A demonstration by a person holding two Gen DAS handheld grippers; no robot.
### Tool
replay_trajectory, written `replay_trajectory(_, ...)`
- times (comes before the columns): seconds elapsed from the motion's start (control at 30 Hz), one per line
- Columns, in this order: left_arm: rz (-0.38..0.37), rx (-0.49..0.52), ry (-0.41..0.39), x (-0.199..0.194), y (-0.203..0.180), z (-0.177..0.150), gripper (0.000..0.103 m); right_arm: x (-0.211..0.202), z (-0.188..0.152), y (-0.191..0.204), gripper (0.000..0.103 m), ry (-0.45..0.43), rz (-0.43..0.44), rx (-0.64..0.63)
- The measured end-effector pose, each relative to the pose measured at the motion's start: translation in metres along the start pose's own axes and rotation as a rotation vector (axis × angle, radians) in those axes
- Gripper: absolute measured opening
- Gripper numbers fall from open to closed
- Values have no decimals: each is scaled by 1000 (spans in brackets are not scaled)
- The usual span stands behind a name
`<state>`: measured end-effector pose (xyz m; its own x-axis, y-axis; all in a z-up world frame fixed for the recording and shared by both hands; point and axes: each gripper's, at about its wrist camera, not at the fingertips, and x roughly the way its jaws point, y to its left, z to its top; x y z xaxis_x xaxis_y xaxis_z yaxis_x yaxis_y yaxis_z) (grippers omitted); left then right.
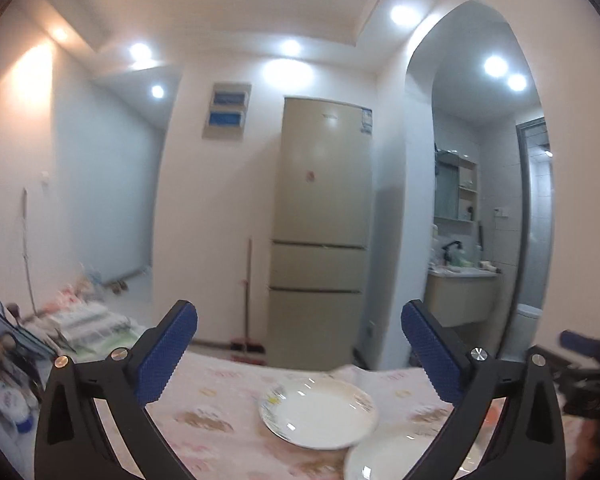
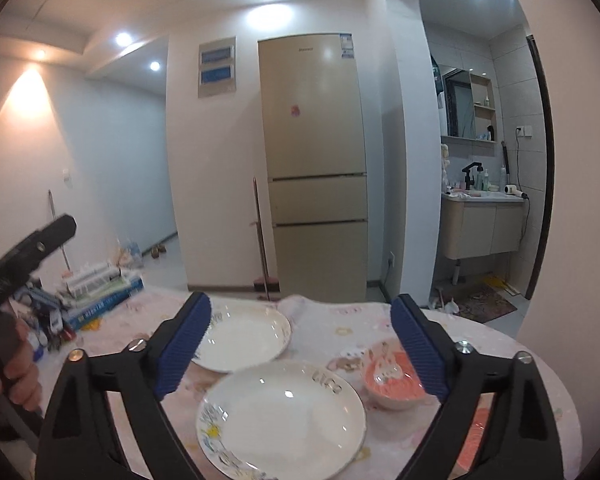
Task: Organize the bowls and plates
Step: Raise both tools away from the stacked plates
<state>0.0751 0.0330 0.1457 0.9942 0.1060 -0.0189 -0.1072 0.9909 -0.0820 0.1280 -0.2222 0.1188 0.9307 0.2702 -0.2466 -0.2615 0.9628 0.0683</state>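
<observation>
Two white plates lie on the table with the pink patterned cloth (image 2: 332, 320). The far plate (image 2: 246, 334) (image 1: 318, 414) lies flat; the near plate (image 2: 282, 420) (image 1: 392, 456) is beside it. A small bowl (image 2: 394, 384) with an orange inside stands right of the plates. A second orange bowl (image 2: 474, 440) shows partly behind the right finger. My right gripper (image 2: 300, 354) is open and empty, held above the plates. My left gripper (image 1: 300, 354) is open and empty, above the table's left part. It also shows in the right wrist view (image 2: 28, 256).
A beige fridge (image 2: 316, 168) stands beyond the table. Boxes and clutter (image 2: 96, 292) lie on the floor at left. A bathroom with a sink cabinet (image 2: 484, 228) opens at the right. A broom (image 2: 262, 240) leans by the fridge.
</observation>
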Motion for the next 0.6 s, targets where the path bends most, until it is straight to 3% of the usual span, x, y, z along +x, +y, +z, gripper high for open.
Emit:
replay_trajectory(0.1,-45,24,40,14,4,-3,103,8,1,7,102,-12,-49,-44)
replay_trajectory(0.2,-68,28,30,22,8,-8,103,21,-1,13,102,-5,-121,-118)
replay_trajectory(0.3,-167,73,55,37,7,-14,93,37,-3,13,102,-17,-170,-115)
replay_trajectory(0.37,-193,51,105,52,12,-17,93,52,-1,15,102,-7,-128,-135)
replay_trajectory(0.43,-163,7,142,66,20,-18,93,68,1,15,102,41,-42,-142)
replay_trajectory(0.6,-124,-22,187,97,35,-12,93,104,13,11,102,128,83,-3)
